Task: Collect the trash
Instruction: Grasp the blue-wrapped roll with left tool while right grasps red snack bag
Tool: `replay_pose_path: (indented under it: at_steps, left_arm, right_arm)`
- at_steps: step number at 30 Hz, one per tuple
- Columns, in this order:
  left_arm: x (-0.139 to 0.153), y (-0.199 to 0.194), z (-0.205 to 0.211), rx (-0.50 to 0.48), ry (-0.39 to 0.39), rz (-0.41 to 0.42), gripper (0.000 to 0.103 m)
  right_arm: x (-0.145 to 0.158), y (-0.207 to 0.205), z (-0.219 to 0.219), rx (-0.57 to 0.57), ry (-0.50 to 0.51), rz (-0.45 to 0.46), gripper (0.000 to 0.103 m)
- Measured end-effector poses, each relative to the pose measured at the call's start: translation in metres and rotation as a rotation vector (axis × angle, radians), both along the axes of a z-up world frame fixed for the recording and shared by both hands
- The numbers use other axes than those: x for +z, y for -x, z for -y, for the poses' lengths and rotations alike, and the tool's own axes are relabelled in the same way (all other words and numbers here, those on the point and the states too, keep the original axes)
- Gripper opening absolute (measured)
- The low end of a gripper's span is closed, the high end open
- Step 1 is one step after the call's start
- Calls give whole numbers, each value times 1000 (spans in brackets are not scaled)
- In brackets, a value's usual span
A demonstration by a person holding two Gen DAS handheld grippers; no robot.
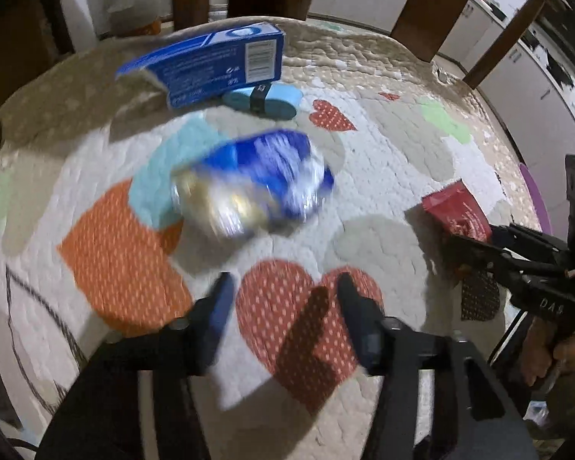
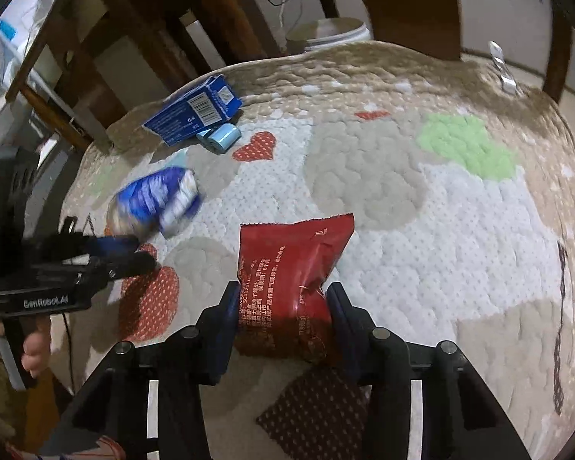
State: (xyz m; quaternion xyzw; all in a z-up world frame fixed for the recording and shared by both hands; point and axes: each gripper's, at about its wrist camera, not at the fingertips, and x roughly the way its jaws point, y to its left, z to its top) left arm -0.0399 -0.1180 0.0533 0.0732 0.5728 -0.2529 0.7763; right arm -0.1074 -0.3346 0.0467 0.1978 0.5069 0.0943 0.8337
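Two hand-held tools worked over a desk (image 2: 460, 230) covered by a quilted cloth patterned with hearts and coloured patches. The right tool (image 2: 283, 303) was clamped on a red snack wrapper (image 2: 295, 260); its dark pads pressed the crumpled lower part of the packet from both sides, and the torn top edge stood up beyond the fingertips. The left tool (image 1: 285, 287) had its jaws apart with nothing between them, only the red heart print of the cloth showing in the gap. Just ahead of it lay a crumpled blue and silver wrapper (image 1: 253, 182), blurred, apart from the fingertips. Farther back, near the far edge of the desk, a blue carton (image 1: 211, 63) lay on its side with its flap open, and a small pale blue roll (image 1: 264, 97) rested just beside it, touching or nearly so. Wooden chair backs (image 2: 410, 4) stood behind the desk. A person's hand (image 2: 34, 352) gripped the handle of the left tool at the picture's edge
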Motion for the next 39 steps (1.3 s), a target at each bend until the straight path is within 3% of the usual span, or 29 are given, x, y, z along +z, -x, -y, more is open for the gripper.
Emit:
replay_pose_path:
  at_steps: [1,2,6,8,13,18,22,25,27,34,39]
  left_arm:
    - [-1,2,-4,17,0,9,79]
    - [-3,4,-6,41,-4,24,86]
    - [-16,11,-25,129,19,53,91]
    - [-18,17,-27,135,27,80,101]
    - [-27,31,-16,154,-47,152,103]
    - [-28,33,-14,137,-57,167,103]
    - [-29,36,-16,113,-78,159,103]
    - [-20,38,-23,155,-112,146,103]
    - [-4,39,-26,152,-110,209,103]
    - [32,11,10,-19,-188,398,103]
    - [9,-18,55,-243,-266,376,103]
  right_arm:
    - [0,3,3,-8,-10,-5,50]
    - [0,8,8,-19,-24,-10,51]
    - [-4,19,16,-54,-29,-10,52]
    - [-5,19,16,-61,-30,-7,53]
    - [-4,15,6,-52,10,13,68]
    - [-4,16,-4,-69,76,36,71]
    - [-6,19,-3,-90,64,57,75]
    - [-5,18,-6,-72,74,46,78]
    - [-5,16,-11,-40,107,31,78]
    - [-6,16,-7,-60,77,37,78]
    - [-4,17,-4,-64,81,25,70]
